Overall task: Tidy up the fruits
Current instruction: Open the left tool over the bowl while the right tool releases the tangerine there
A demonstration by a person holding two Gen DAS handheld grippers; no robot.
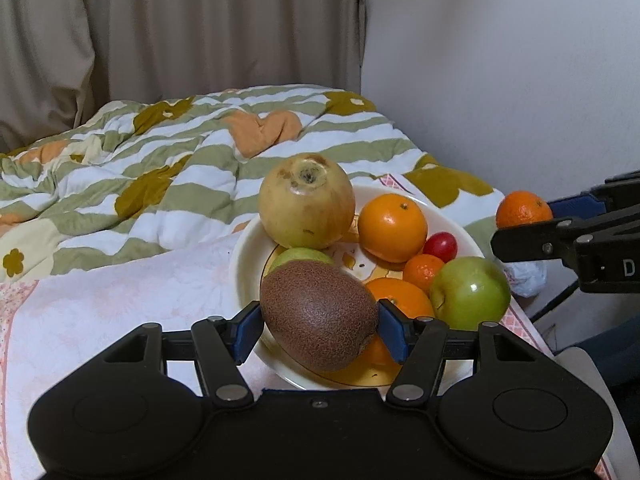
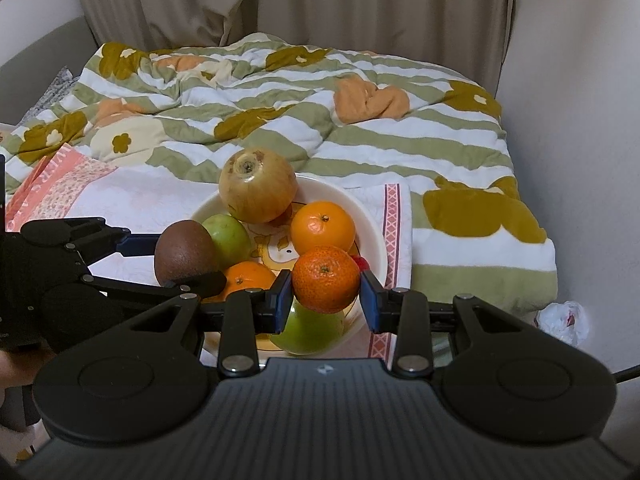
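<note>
A cream bowl [image 1: 244, 256] on a pale cloth holds a big yellow-brown pear [image 1: 306, 200], oranges [image 1: 392, 228], a small mandarin [image 1: 422, 272], a red grape tomato [image 1: 440, 246] and green apples [image 1: 470, 292]. My left gripper [image 1: 320, 326] is shut on a brown kiwi [image 1: 320, 316] just above the bowl's near rim. My right gripper [image 2: 326, 296] is shut on a mandarin [image 2: 326, 278] above the bowl's [image 2: 372, 220] right side; the mandarin also shows in the left wrist view [image 1: 524, 208]. The kiwi [image 2: 184, 252] and left gripper show at left in the right wrist view.
The bowl stands on a white and pink cloth [image 1: 120, 300] over a bed. A striped flowered duvet [image 2: 280, 100] lies behind it. Curtains [image 1: 180, 20] and a wall [image 1: 500, 60] close the back and right. A crumpled white bag [image 2: 564, 320] lies at the right.
</note>
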